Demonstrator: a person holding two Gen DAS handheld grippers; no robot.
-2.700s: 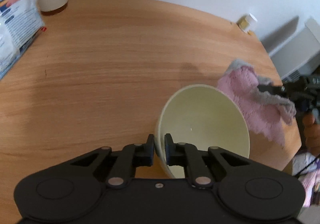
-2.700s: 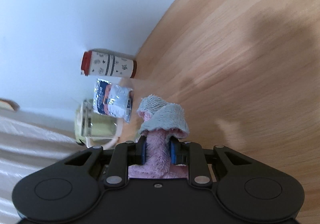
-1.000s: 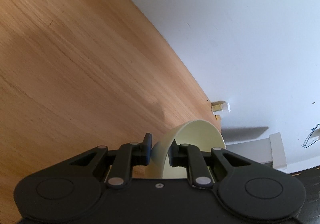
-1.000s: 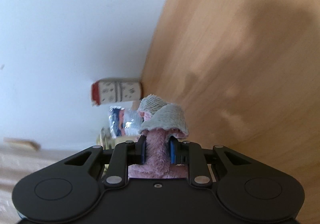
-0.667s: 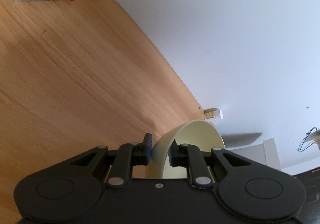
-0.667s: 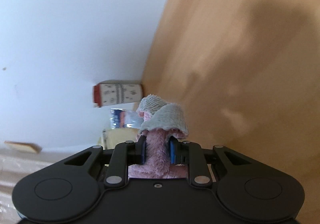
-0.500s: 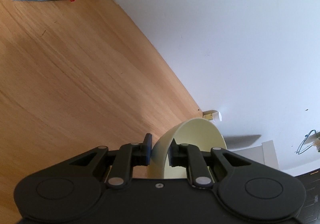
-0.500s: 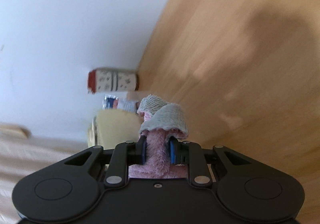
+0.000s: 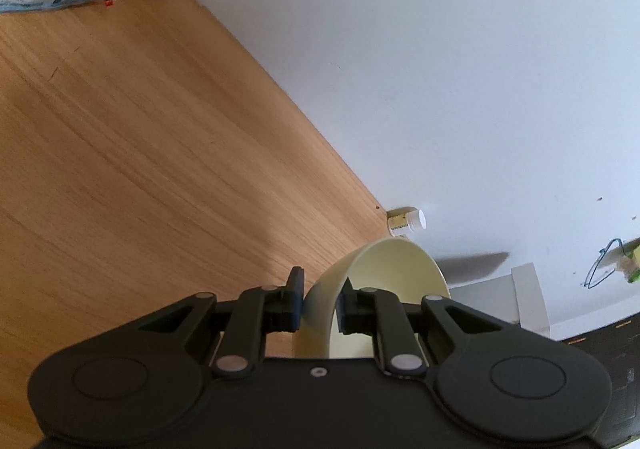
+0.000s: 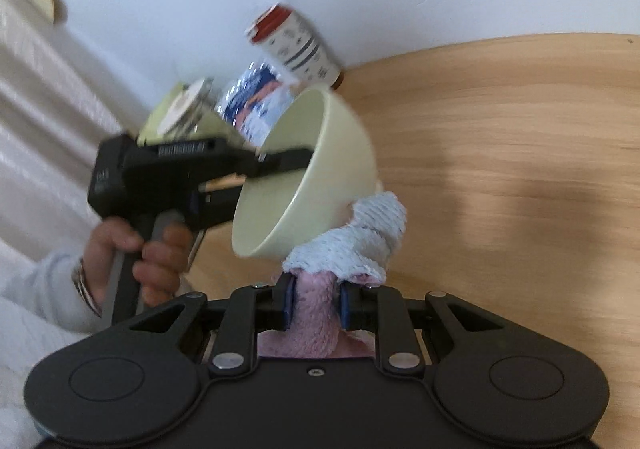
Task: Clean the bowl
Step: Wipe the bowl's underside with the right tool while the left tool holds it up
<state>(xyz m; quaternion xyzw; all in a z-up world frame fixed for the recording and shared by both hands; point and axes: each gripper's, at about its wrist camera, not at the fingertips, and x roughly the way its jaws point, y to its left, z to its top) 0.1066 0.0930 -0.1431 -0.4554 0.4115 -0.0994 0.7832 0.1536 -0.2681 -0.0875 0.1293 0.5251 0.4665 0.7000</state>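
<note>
My left gripper (image 9: 319, 299) is shut on the rim of a pale yellow bowl (image 9: 396, 281) and holds it tilted in the air above the wooden table (image 9: 140, 169). In the right wrist view the bowl (image 10: 320, 169) is on its side with the left gripper (image 10: 280, 163) clamped on its rim. My right gripper (image 10: 315, 307) is shut on a pink and grey cloth (image 10: 352, 241). The cloth's grey end touches the bowl's outer wall near its base.
A patterned cup (image 10: 296, 45) with a red lid, a blue and white packet (image 10: 256, 105) and a jar (image 10: 180, 117) stand at the table's far edge by the white wall. A small white-capped bottle (image 9: 406, 223) sits at the table edge.
My right gripper has swung round with the cloth so the bowl and left gripper have come into its view, and the cloth now meets the bowl. The left gripper has barely moved.
</note>
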